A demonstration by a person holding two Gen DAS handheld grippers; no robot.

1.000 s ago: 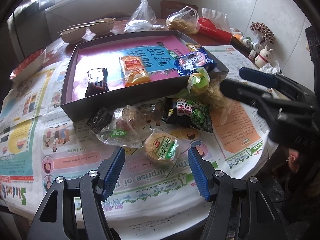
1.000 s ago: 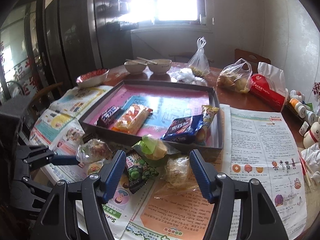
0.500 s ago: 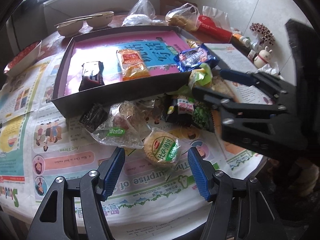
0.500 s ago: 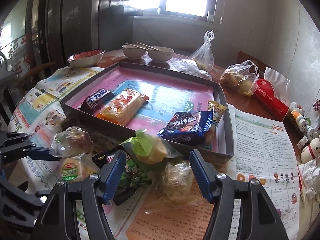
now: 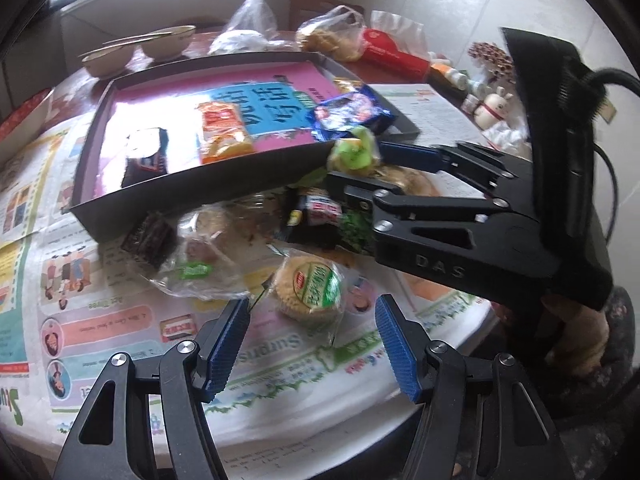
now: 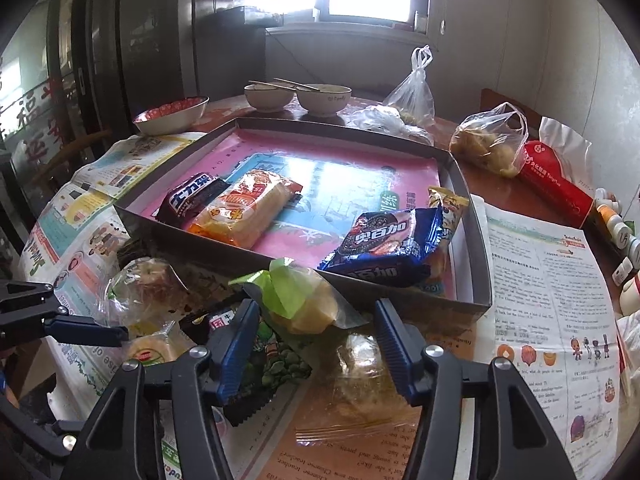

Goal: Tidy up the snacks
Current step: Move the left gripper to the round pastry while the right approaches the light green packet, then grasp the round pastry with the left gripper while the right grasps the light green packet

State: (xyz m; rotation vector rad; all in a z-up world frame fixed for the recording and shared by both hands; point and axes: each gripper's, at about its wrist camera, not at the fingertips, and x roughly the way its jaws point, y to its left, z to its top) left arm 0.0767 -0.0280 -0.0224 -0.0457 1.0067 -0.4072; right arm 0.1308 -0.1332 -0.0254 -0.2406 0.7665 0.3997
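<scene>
A dark tray [image 5: 188,192] [image 6: 476,240] with a pink floor holds a brown bar [image 6: 192,200], an orange pack [image 6: 244,212] and a blue cookie pack [image 6: 388,248]. Loose snacks lie in front of it: a round green-labelled cake [image 5: 312,284], a clear bag [image 5: 196,256], a green pea pack [image 6: 272,364], a green-wrapped sweet [image 6: 300,296] [image 5: 352,152] and a clear pastry bag [image 6: 360,368]. My left gripper [image 5: 312,348] is open just short of the round cake. My right gripper [image 6: 316,344] is open with the green-wrapped sweet between its fingers, not clamped.
Newspaper [image 6: 552,320] covers the round table. Behind the tray stand two bowls [image 6: 296,96], a red dish [image 6: 168,114], plastic bags [image 6: 488,144] and a red pack [image 6: 556,180]. Small bottles and figurines [image 5: 492,100] sit at the right edge.
My right gripper has moved forward toward the tray until the green-wrapped sweet lies between its fingers. My left gripper has drifted slightly nearer the round cake. Both stay open.
</scene>
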